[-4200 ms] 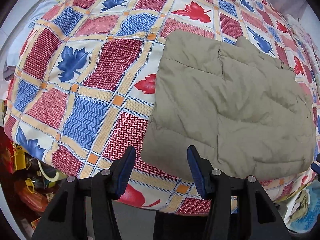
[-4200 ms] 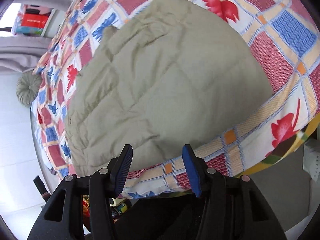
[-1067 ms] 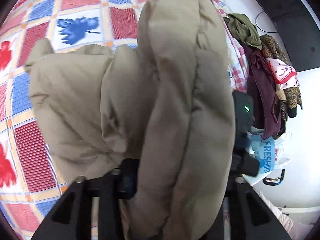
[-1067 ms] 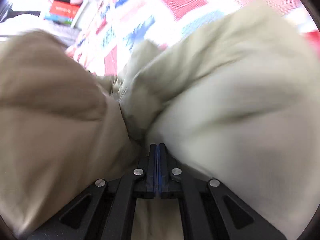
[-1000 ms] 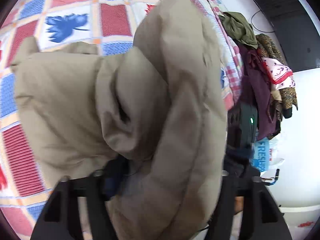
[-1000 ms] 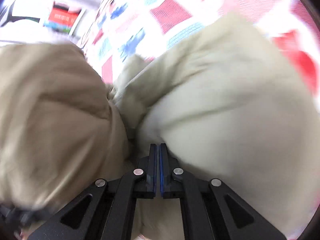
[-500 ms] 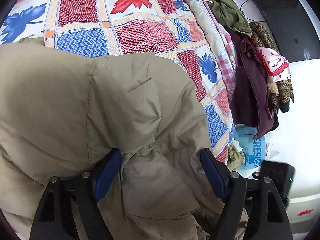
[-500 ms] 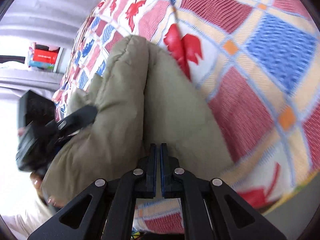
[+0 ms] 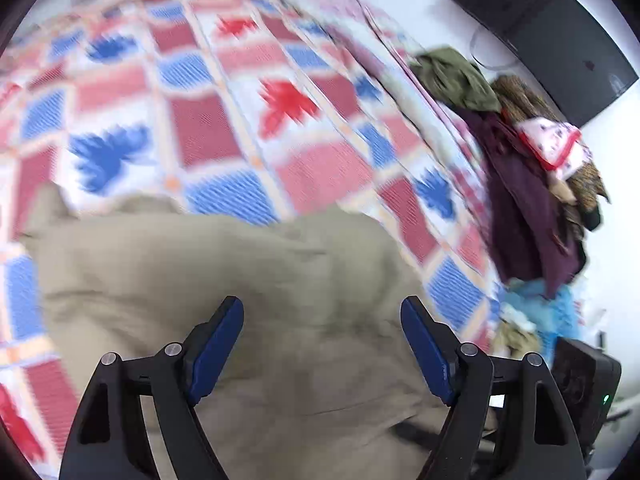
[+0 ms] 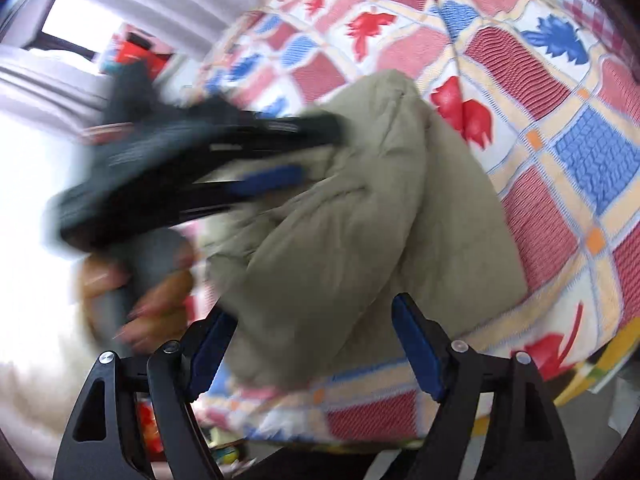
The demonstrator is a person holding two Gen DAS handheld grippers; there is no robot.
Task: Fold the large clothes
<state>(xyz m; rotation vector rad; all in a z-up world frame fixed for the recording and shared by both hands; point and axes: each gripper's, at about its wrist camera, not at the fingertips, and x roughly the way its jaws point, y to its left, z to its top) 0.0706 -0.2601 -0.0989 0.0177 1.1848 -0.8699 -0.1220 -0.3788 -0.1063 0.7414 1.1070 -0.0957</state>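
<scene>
We record that the right gripper point(image 10: 314, 338), clamped shut half a second ago, has just been opening; its blue pads now stand apart, clear of the padded olive-beige quilted jacket point(image 10: 360, 232) that shows between them. The left gripper point(image 9: 322, 344) stands wide, as it did half a second ago, but the cloth then bunched between its jaws now lies flat beneath them, untouched. The jacket rests folded on the red, blue and cream leaf-patterned patchwork quilt point(image 9: 224, 128), near the bed's front edge. In the right wrist view its long axis runs from the near edge up toward the far side, the fold ridge pointing away from us. The left hand point(image 10: 156, 300) grips its tool's handle beside the jacket, blurred.
</scene>
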